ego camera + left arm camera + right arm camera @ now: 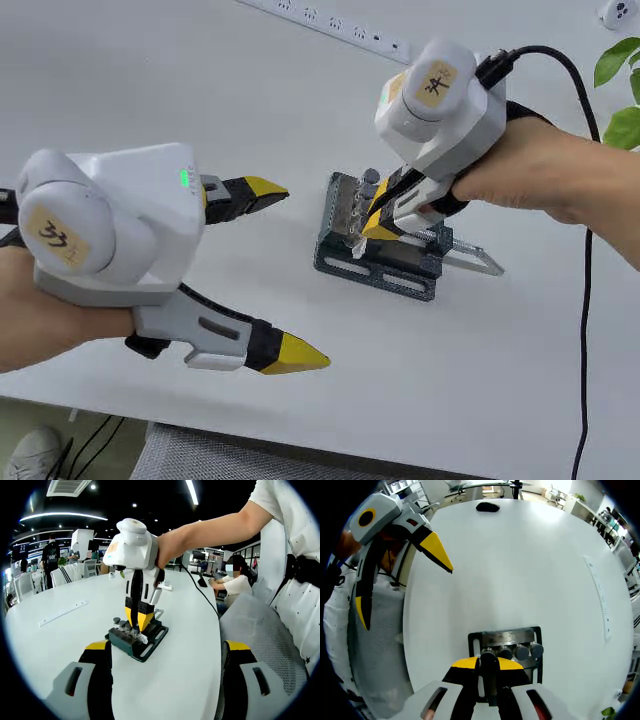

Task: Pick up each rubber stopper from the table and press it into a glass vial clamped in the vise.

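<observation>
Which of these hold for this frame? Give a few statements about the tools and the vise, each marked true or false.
1. The left tool is open and holds nothing. True.
2. The right tool hangs far from the vise. False: its tips are down at the vials clamped there.
3. Four dark stoppers sit in a row at the vise. True.
4. The vise stands on a wooden bench. False: the table is white.
</observation>
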`<state>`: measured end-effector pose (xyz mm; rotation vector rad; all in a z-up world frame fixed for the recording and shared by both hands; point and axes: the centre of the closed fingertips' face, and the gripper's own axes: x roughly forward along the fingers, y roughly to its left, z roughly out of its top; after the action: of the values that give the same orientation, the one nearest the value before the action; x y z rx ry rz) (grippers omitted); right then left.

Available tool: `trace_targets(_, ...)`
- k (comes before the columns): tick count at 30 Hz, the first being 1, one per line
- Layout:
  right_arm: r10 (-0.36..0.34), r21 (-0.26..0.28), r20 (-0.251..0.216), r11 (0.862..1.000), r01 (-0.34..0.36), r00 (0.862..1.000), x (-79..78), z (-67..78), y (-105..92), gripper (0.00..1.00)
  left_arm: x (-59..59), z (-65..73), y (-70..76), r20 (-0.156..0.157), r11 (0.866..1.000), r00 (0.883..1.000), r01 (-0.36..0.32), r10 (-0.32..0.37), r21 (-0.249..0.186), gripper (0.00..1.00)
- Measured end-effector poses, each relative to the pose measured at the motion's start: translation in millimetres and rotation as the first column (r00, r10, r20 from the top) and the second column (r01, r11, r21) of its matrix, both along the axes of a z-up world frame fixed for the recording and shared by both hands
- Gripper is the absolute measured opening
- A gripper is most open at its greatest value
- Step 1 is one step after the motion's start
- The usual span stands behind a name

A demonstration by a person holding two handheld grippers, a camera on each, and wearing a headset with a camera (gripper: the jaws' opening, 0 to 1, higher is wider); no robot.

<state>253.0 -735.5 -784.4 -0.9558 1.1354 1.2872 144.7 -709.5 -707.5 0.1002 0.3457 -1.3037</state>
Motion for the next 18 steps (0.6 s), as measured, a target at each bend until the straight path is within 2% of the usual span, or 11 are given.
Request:
trace_targets(9,-0.007,0.001,0.002,1.0,0.007,1.0,-1.5,1.2,-3.7,0.1,0.1,-0.7,-0.4,-0.001,1.0,1.0,0.001,-0.001,-0.001,0.91)
trace_targets(18,-0.016,0.035,0.019,0.999,0.015,1.0,-0.6,10.7,-1.3,0.07,-0.7,-0.5,-0.3,-0.002,1.0,1.0,0.0,0.0,0.003,0.91)
